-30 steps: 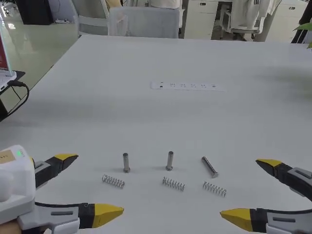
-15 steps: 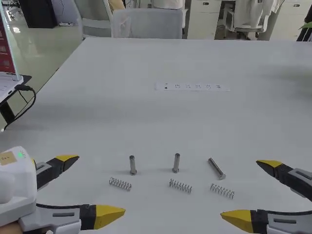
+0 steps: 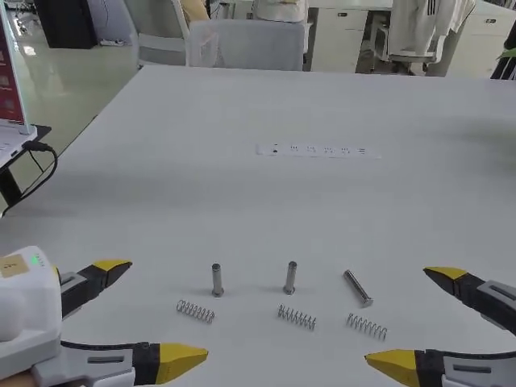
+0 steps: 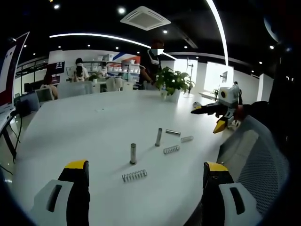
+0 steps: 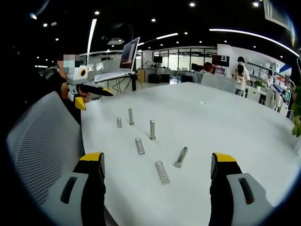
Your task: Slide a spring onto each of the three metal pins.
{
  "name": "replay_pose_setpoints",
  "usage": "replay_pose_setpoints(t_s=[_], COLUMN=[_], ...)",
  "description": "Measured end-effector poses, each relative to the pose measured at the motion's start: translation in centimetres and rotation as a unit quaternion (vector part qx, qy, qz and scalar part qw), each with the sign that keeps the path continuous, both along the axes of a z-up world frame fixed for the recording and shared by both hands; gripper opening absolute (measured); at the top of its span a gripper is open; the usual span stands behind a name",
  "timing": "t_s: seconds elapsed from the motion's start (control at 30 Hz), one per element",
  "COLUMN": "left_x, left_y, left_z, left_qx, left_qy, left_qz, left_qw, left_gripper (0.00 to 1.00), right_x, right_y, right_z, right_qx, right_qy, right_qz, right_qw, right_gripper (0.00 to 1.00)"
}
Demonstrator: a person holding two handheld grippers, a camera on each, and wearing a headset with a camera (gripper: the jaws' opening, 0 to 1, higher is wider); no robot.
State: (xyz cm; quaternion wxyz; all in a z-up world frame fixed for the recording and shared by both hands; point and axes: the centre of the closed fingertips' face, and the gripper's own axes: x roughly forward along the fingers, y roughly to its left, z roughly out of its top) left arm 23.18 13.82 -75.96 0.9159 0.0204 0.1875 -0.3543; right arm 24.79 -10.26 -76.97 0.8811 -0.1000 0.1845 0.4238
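Note:
Two metal pins point(image 3: 216, 280) point(image 3: 290, 277) stand upright on the white table point(image 3: 258, 201). A third pin point(image 3: 357, 288) lies tilted on its side to their right. In front of each pin lies one loose spring: left point(image 3: 195, 311), middle point(image 3: 297, 317), right point(image 3: 367, 326). My left gripper point(image 3: 149, 310) is open at the near left, apart from the left spring. My right gripper point(image 3: 413, 318) is open at the near right, beside the right spring. The left gripper view has the nearest pin point(image 4: 133, 154) and spring point(image 4: 134, 175). The right gripper view has the lying pin point(image 5: 180, 157) and spring point(image 5: 162, 172).
A flush power strip point(image 3: 317, 151) sits in the table's middle. A grey chair point(image 3: 246, 44) stands at the far edge. A laptop point(image 3: 10, 137) with a black cable point(image 3: 36, 161) is off the left edge. A mesh chair back point(image 5: 42, 141) is close behind the near edge.

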Motion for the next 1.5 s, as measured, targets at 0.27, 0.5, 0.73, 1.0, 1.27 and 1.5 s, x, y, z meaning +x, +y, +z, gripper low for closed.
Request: replay_pose_setpoints(t_s=[0.27, 0.5, 0.73, 1.0, 1.27, 1.5], left_x=[0.2, 0.2, 0.2, 0.2, 0.2, 0.3], left_y=[0.2, 0.1, 0.0, 0.2, 0.2, 0.3], left_z=[-0.1, -0.3, -0.5, -0.4, -0.4, -0.4], left_qx=[-0.001, -0.003, -0.007, -0.005, -0.004, -0.006], left_qy=[-0.001, -0.001, 0.0, -0.001, 0.0, -0.001], left_qz=[-0.001, -0.003, -0.001, 0.003, 0.004, 0.007], left_qw=[1.0, 1.0, 1.0, 1.0, 1.0, 1.0], left_gripper=[0.99, 0.99, 0.99, 0.99, 0.99, 0.99], right_x=[0.2, 0.7, 1.2, 1.1, 1.2, 1.7], right_y=[0.0, -0.3, -0.4, -0.4, -0.3, -0.3], right_z=[-0.2, -0.2, 0.4, -0.1, -0.1, 0.1], right_qx=[-0.001, -0.004, -0.007, -0.008, -0.009, -0.015], right_qy=[0.003, 0.005, 0.001, 0.006, 0.008, 0.007], right_qz=[-0.002, -0.009, -0.01, -0.009, -0.009, -0.007], right_qw=[1.0, 0.9999, 0.9999, 0.9999, 0.9999, 0.9998], right_gripper=[0.94, 0.93, 0.92, 0.92, 0.91, 0.91])
